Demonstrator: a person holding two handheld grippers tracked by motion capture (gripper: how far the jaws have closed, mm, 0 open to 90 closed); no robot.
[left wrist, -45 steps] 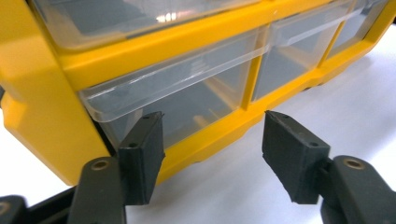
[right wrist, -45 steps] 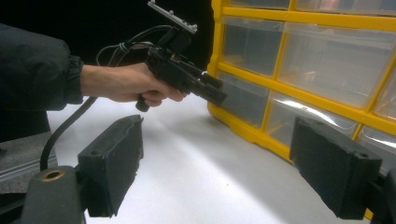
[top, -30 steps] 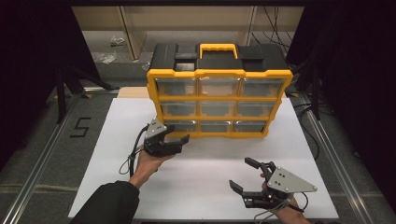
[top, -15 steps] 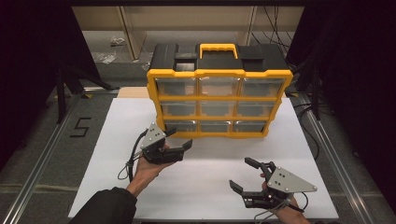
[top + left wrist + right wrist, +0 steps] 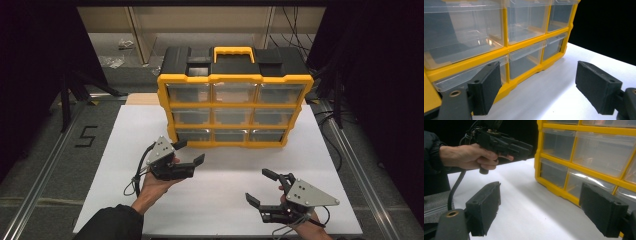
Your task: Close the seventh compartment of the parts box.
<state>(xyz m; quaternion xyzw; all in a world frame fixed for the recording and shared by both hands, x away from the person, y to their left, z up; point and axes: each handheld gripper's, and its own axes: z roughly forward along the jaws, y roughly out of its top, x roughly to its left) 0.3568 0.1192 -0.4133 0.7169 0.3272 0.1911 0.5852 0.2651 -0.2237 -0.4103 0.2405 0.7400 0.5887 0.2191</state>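
Nearest the person, low at the front edge of the white bench (image 5: 225, 200), the right tongs (image 5: 264, 187) rest spread wide, nothing between the jaws, a grey three-cornered plate on top and a cable trailing beneath the hand. A little farther in and to the left, the left tongs (image 5: 192, 151) are lifted in the left hand (image 5: 152, 185), a dark sleeve behind the wrist; their jaws also stand well apart and hold nothing, pointing toward the lower left corner of the yellow organiser (image 5: 235, 95). The high view sets out this whole layout, but the drawers read there as dull grey panes. The left gripper view, close up, shows what that hides: the clear plastic drawers (image 5: 524, 60) are glossy and thin-walled, each bottom-row one with a moulded lip along its top edge, seated in a smooth yellow frame, and one black jaw sits just beside the bottom-left drawer; whether it touches is hard to tell. The jaw pads are matt, blocky rectangles with small screw holes. The right gripper view gives the side aspect: the left hand gripping a black pistol-like handle, cable hanging down, the tongs held above the bench surface. Farthest back, the organiser stands upright across the middle of the bench, three rows of three drawers, its black lid topped by a yellow carry handle (image 5: 234, 51).
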